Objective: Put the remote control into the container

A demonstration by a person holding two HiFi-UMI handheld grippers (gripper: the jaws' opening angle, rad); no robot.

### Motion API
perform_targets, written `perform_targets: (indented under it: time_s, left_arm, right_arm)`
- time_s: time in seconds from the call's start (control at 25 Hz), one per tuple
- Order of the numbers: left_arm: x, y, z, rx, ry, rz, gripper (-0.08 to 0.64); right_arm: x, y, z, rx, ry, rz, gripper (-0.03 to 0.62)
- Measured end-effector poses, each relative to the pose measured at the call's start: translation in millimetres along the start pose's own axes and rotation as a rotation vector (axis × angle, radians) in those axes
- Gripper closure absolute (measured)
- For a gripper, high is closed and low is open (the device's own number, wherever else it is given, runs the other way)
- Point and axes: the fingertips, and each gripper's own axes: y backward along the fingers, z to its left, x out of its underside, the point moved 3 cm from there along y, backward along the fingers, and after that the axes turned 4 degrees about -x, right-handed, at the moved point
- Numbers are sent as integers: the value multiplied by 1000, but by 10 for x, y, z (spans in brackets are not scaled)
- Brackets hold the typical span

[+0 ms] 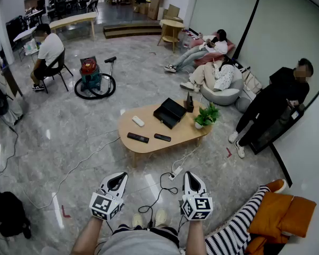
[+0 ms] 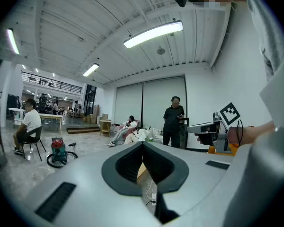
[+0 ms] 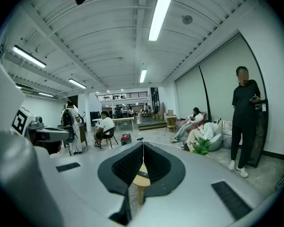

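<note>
While both forearms reached forward from the bottom of the head view, the left gripper (image 1: 117, 178) and the right gripper (image 1: 191, 175) were held side by side and apart from each other, noses aimed ahead and tipped only slightly down over the grey floor. Each gripper's own view showed its tongs pressed together with nothing between them. Just ahead of them a white power strip (image 1: 175, 171) lay on the floor. Beyond it stood the low wooden table (image 1: 149, 146), well apart from both grippers. Near its front edge lay the left black remote (image 1: 137, 137) and the right black remote (image 1: 162, 137), close together, with the white remote (image 1: 138, 121) a little farther back. Farther still, toward the table's right, sat the open black container (image 1: 169, 112), none of the remotes inside it, and a potted plant (image 1: 206, 116) stood at the right end. Past the table were a red-topped vacuum (image 1: 90, 73) and several seated people.
</note>
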Motion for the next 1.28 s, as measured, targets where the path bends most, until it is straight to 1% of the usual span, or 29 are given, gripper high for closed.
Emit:
perform_targets:
  time_s: [0.2,0.4,0.56,0.68,0.8,0.96,1.08,1.28]
  left_arm:
    - [-15,10,49,-9,-1,-1,552]
    - [-15,33,224,-35,6,-2,552]
    - [-19,-11,377,-60,18,-3,552]
    - [-25,-142,491,-69,19,0,552]
    - [1,-363,606,-77,20,9,552]
    - [-5,-812,815,-88,19,20,552]
    - [-39,-1212,1011,-93,19,28,552]
    - [-148,-1990,1402,-108,21,33,551]
  right_arm:
    - [17,-59,27,-6,-9,3,581]
    - [-22,-206,144,-21,-20,-25,581]
    - [-10,-400,248,-59,3,-1,581]
    - [5,-606,242,-74,18,10,581]
    - [23,-854,149,-85,22,20,581]
    - [26,-1332,-92,-98,30,44,581]
    - [7,-1776,-289,-102,31,54,581]
    - [-26,-2671,-595,-141,45,83,581]
